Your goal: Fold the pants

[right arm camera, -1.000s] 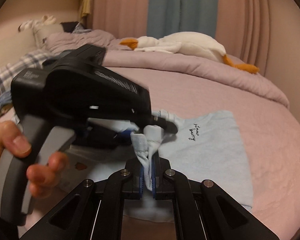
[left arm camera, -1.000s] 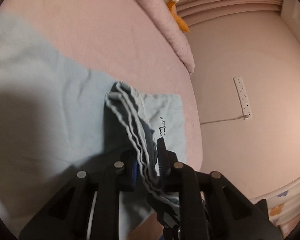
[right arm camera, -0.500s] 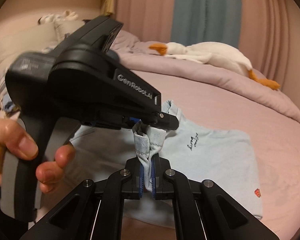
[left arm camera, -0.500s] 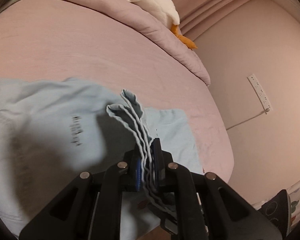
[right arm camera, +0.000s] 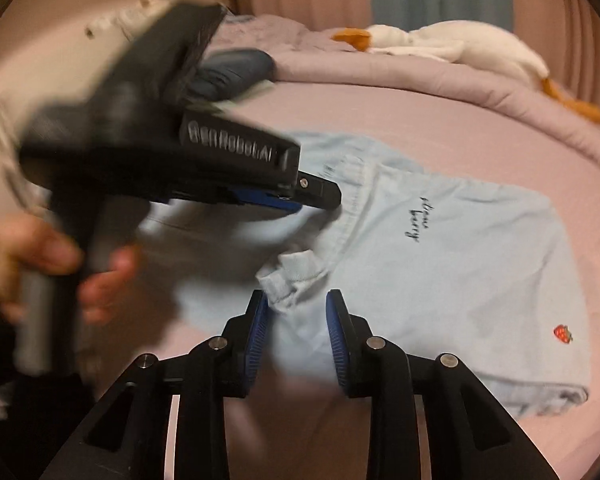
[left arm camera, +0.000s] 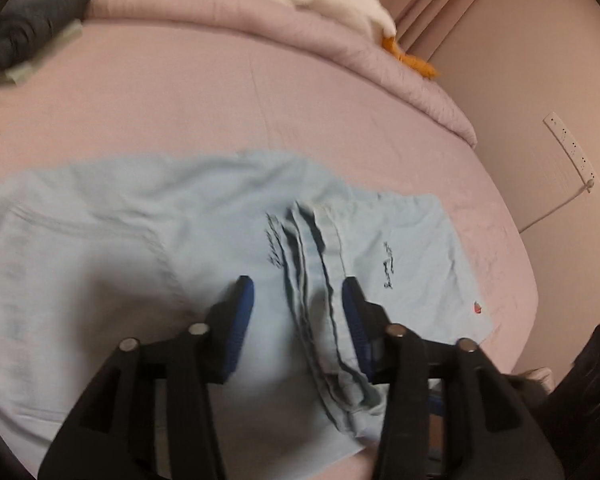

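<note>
Light blue pants (left arm camera: pixel 148 216) lie spread on the pink bed, also seen in the right wrist view (right arm camera: pixel 452 272), with dark script lettering and a small red strawberry patch (right arm camera: pixel 563 333). The bunched hem or waistband (left arm camera: pixel 320 280) lies loose between the open fingers of my left gripper (left arm camera: pixel 298 292). My right gripper (right arm camera: pixel 296 300) is open too, with a bunched fabric edge (right arm camera: pixel 290 276) resting by its left fingertip. The left gripper's body (right arm camera: pixel 180 160) crosses the right wrist view, held by a hand.
A white goose plush (right arm camera: pixel 452 46) lies on the rolled lilac duvet (left arm camera: pixel 340 52) at the far side. A dark pillow (left arm camera: pixel 28 20) sits at the far left. The bed's edge and a wall with a power strip (left arm camera: pixel 572 152) are on the right.
Both grippers have opened and let go of the bunched fabric, which now lies on the pants. The folded-over part has been laid down flat on the bed.
</note>
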`<action>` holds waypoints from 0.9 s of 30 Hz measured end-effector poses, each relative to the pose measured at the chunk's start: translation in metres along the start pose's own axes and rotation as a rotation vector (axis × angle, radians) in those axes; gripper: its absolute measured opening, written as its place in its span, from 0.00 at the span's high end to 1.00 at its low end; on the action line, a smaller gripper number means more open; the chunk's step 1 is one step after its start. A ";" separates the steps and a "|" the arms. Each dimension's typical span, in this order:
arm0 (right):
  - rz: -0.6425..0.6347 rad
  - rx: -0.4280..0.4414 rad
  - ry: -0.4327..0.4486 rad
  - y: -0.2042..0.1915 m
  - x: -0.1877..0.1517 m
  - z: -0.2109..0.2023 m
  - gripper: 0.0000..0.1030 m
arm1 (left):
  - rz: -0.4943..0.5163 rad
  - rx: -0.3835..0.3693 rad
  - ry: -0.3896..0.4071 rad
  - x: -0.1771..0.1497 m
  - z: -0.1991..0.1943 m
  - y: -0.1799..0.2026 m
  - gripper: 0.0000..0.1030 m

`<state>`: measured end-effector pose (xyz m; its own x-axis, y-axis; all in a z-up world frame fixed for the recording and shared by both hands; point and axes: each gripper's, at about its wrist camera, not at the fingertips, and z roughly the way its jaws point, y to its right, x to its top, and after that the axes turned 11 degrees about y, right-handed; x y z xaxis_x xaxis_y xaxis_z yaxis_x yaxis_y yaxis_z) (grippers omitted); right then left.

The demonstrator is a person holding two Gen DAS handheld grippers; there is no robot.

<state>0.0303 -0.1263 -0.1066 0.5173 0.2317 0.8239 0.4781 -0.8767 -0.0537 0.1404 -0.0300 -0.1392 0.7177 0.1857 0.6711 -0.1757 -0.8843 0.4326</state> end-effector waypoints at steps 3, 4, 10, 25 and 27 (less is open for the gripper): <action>0.097 0.117 0.104 0.017 0.013 -0.040 0.72 | -0.007 -0.047 0.047 0.010 -0.012 0.004 0.55; 0.118 0.103 0.136 0.026 0.017 -0.051 0.72 | 0.000 -0.066 0.051 0.012 -0.012 0.009 0.55; 0.092 -0.351 0.097 0.085 0.025 -0.062 0.72 | 0.095 -0.194 -0.020 -0.005 0.015 0.068 0.56; 0.036 -0.219 -0.032 0.087 0.027 -0.031 0.72 | 0.018 -0.186 -0.090 -0.061 0.001 0.014 0.66; 0.011 -0.145 -0.047 0.078 0.037 -0.009 0.72 | 0.005 -0.189 -0.088 -0.062 0.000 0.011 0.66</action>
<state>0.0807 -0.1903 -0.0750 0.5560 0.2378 0.7964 0.3660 -0.9304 0.0223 0.0936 -0.0511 -0.1758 0.7710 0.1363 0.6221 -0.2965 -0.7877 0.5400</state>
